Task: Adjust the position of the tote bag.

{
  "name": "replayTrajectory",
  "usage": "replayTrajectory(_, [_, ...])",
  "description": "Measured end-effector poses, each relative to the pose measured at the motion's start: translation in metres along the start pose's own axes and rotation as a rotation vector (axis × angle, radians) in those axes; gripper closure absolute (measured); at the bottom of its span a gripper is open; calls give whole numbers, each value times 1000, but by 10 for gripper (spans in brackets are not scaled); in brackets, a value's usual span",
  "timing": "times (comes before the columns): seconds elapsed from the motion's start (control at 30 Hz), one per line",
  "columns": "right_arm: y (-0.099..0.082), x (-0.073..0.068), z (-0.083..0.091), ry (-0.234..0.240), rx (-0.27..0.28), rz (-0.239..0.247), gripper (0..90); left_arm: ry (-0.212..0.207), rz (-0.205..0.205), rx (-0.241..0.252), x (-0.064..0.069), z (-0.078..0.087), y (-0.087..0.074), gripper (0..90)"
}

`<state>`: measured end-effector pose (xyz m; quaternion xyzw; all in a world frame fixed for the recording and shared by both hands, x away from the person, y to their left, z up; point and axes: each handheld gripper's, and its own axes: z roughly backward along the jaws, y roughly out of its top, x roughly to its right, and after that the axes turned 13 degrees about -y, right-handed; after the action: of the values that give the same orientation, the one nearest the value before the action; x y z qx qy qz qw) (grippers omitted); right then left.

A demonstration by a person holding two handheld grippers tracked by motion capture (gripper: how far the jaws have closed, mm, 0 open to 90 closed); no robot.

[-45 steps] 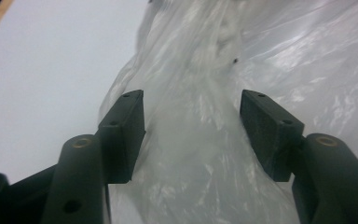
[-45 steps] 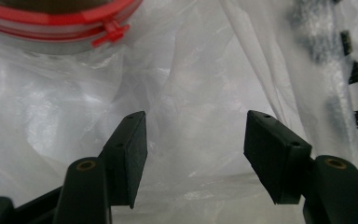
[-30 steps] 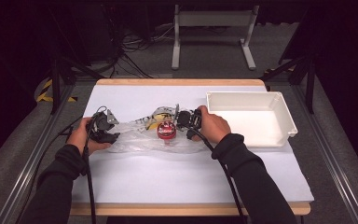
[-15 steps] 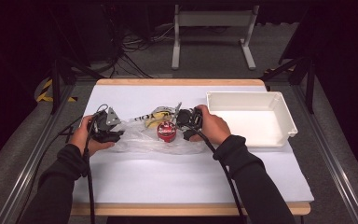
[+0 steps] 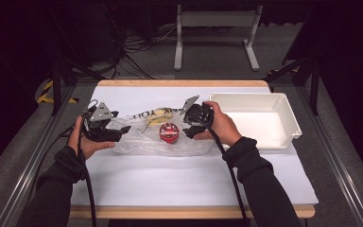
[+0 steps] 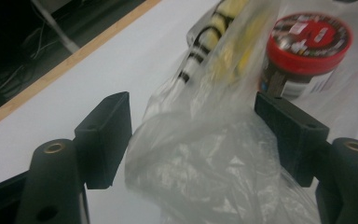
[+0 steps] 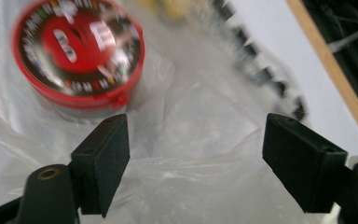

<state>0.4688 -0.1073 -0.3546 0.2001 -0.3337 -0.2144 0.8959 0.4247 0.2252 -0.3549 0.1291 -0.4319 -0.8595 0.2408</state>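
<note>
A lab: white-topped table (image 5: 179, 179) in a metal frame (image 5: 38, 156), floor cables (image 5: 137, 47), dark surroundings.

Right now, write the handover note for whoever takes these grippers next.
Left gripper: jaws just opened, open, the plastic bag bunched between them, not pinched.
Right gripper: jaws just opened too, open over the bag's other end.
The bag lies mid-table with a red-lidded tub and a yellow packet inside.
The white tray at the right is empty.
Done: both grips on the bag let go.
Left: probably getting the items out and into the tray.
</note>
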Motion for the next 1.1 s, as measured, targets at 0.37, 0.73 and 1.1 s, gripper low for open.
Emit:
replayTrajectory(0.37, [0,3,21,65,130,-79,564,-91,-51,139,18,22,-1,454])
replayTrajectory(0.73, [11,-17,22,171,143,-45,483,-214,-178,162,70,38,-17,564])
replayTrajectory(1.1, [18,-33,1,226,3,6,314,-286,-154,59,91,5,-55,513])
